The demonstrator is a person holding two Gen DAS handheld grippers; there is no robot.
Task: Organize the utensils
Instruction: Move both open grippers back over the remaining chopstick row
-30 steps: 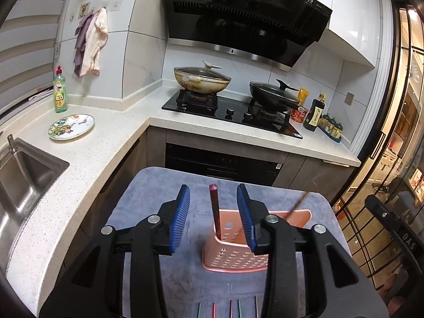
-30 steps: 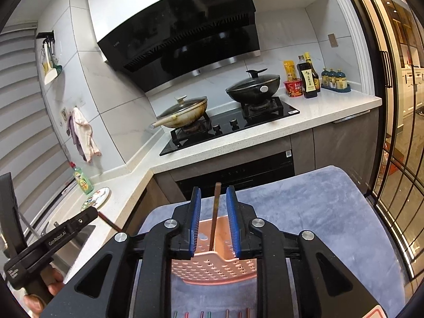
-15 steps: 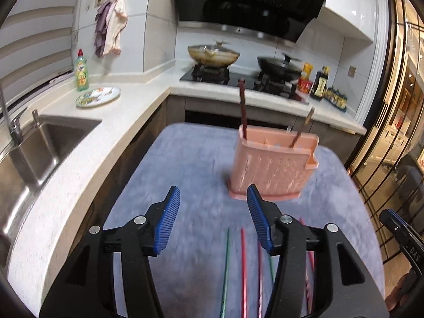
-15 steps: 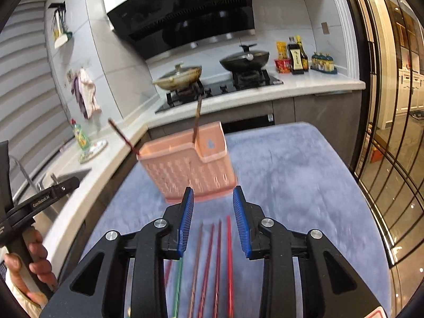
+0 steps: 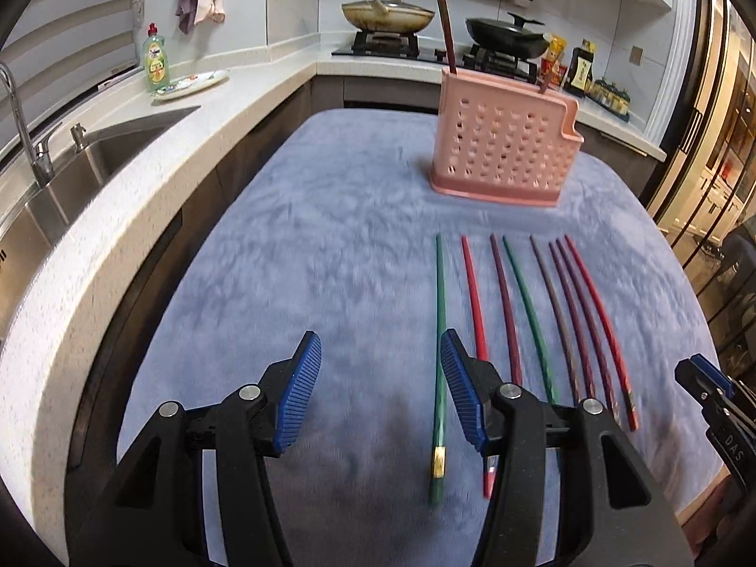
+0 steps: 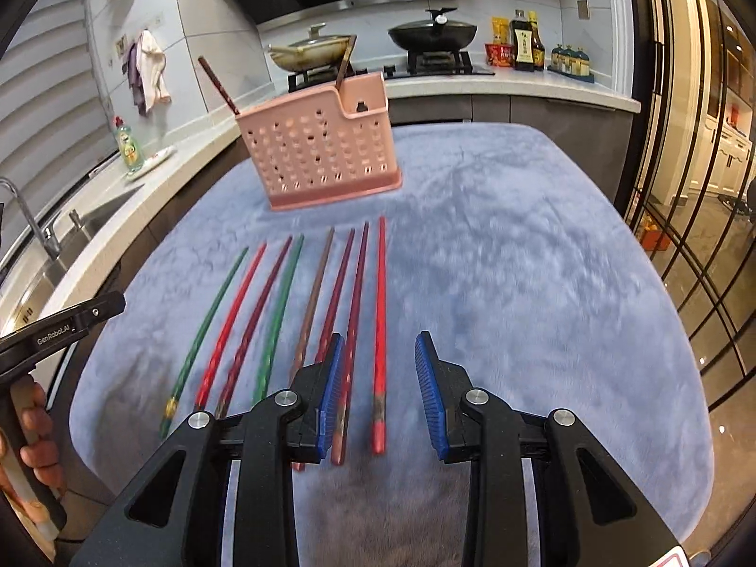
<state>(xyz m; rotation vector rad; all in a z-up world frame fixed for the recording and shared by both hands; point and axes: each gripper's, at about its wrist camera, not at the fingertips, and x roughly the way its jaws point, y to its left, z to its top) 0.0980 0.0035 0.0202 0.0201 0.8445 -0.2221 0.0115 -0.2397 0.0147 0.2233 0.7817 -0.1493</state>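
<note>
A pink perforated utensil holder (image 5: 505, 151) (image 6: 321, 146) stands at the far side of the blue-grey cloth, with two dark chopsticks (image 5: 445, 30) (image 6: 218, 86) standing in it. Several loose chopsticks, green, red and maroon, lie in a row on the cloth in front of it. My left gripper (image 5: 380, 390) is open and empty above the cloth, just left of the leftmost green chopstick (image 5: 440, 330). My right gripper (image 6: 378, 394) is open and empty, with the rightmost red chopstick (image 6: 379, 330) lying between its fingers.
The cloth (image 5: 330, 245) covers a table. A white counter with a steel sink (image 5: 71, 179), soap bottle (image 5: 157, 59) and plate runs along the left. A hob with two pans (image 5: 387, 14) is at the back. A glass partition (image 6: 685, 189) stands on the right.
Both grippers have pulled back from the pink holder, leaving one chopstick each in it, and dropped low toward the near end of the chopstick row. The right gripper opened wider.
</note>
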